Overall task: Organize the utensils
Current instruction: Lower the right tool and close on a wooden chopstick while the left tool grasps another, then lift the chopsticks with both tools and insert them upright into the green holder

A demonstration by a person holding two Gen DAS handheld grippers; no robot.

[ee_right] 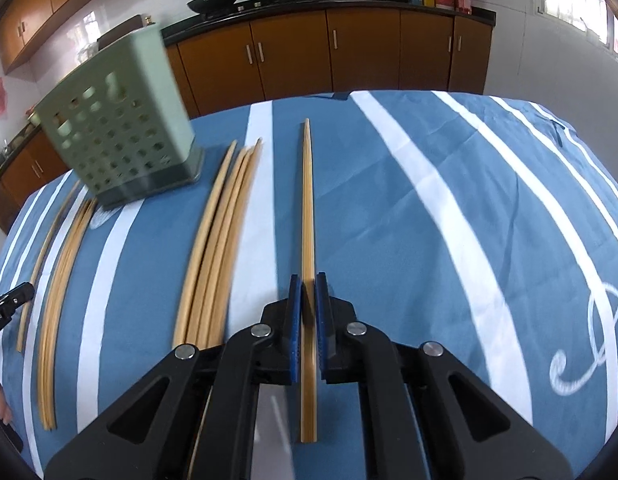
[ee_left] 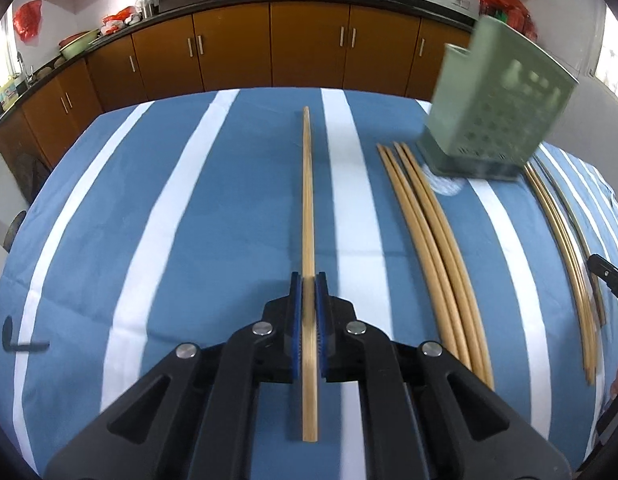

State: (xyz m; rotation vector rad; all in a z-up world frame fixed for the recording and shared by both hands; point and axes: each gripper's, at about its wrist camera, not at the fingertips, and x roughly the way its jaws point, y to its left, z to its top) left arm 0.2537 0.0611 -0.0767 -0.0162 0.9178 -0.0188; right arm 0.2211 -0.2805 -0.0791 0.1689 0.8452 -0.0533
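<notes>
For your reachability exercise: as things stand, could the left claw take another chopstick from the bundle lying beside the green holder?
Probably not yet. The left claw is already shut on a chopstick. The bundle itself lies uncovered on the tablecloth, beside the green holder, so the path looks free.

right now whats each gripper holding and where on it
Left gripper: a chopstick, clamped toward its thick end. Right gripper: another chopstick, gripped the same way.
</notes>
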